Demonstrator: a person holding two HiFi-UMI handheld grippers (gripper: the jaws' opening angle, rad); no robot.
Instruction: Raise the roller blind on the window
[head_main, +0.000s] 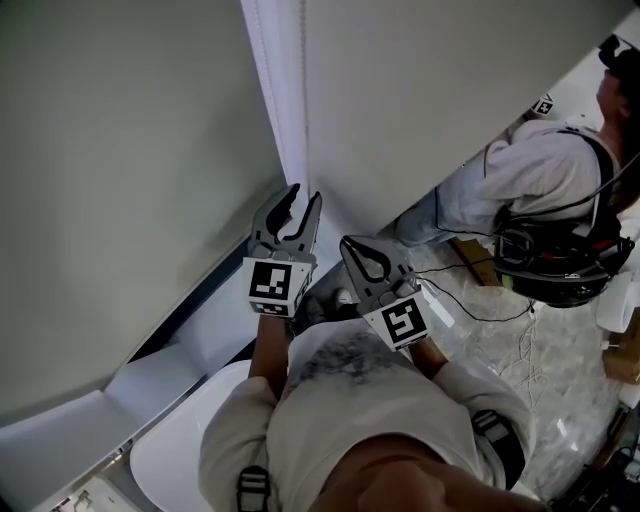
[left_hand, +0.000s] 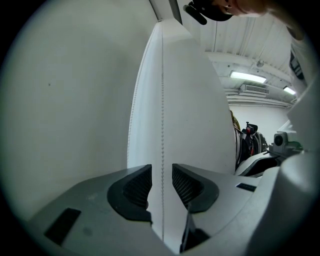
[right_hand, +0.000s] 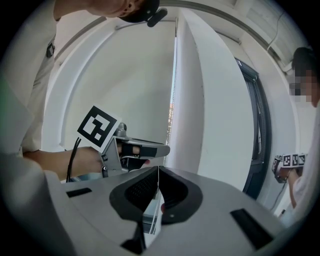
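Note:
The pale roller blind (head_main: 130, 170) hangs down over the window at the left. Its white bead chain (left_hand: 162, 100) hangs beside a white upright post (head_main: 275, 80). My left gripper (head_main: 298, 202) is raised by the post. In the left gripper view my left gripper (left_hand: 161, 174) is open, and the chain runs through the gap without touching either pad. My right gripper (head_main: 352, 248) sits just to its right and lower. In the right gripper view my right gripper (right_hand: 158, 171) is shut on the thin chain (right_hand: 173, 95), which runs up from its tips.
A white sill (head_main: 150, 385) runs below the blind. Another person (head_main: 540, 170) with harness gear stands at the right on a marbled floor (head_main: 500, 330) strewn with cables. A dark-framed window (right_hand: 257, 130) shows right of the post.

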